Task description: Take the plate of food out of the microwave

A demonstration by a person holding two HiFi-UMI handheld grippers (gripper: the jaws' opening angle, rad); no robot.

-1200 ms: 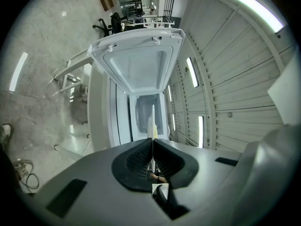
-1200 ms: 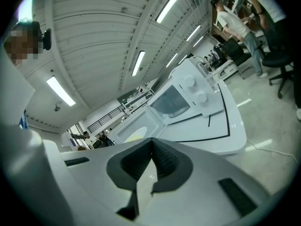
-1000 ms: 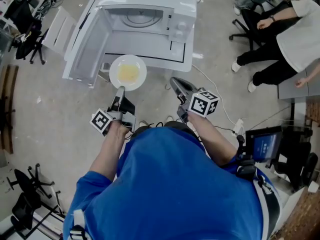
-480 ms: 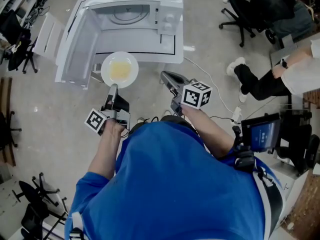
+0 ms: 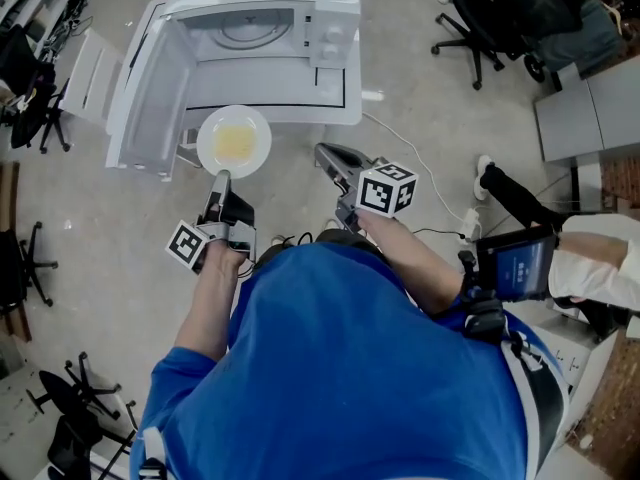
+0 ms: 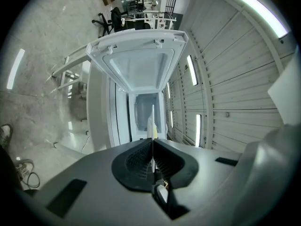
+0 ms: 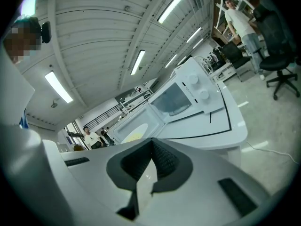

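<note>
Plate of food (image 5: 234,141) is outside the microwave (image 5: 262,28), held in the air just in front of the open door (image 5: 145,93). We see the left hand-held gripper (image 5: 219,181) clamped on the plate's near rim. Right hand-held gripper (image 5: 327,158) hangs nearby, jaws together with nothing between them.

The microwave (image 5: 265,28) stands at the back of the tabletop (image 5: 270,108), with its door (image 5: 150,98) swung open to the left. The plate (image 5: 234,141) is outside the microwave, before its open mouth, over the tabletop's front edge near the left corner. The left gripper (image 5: 220,180) is nearer the person (image 5: 340,368), its fingers pinched on the plate's near rim. The right gripper (image 5: 328,156) is right of the plate and apart from it, off the front edge. Chairs (image 5: 490,18) stand on the floor (image 5: 80,248) well right of the microwave.
</note>
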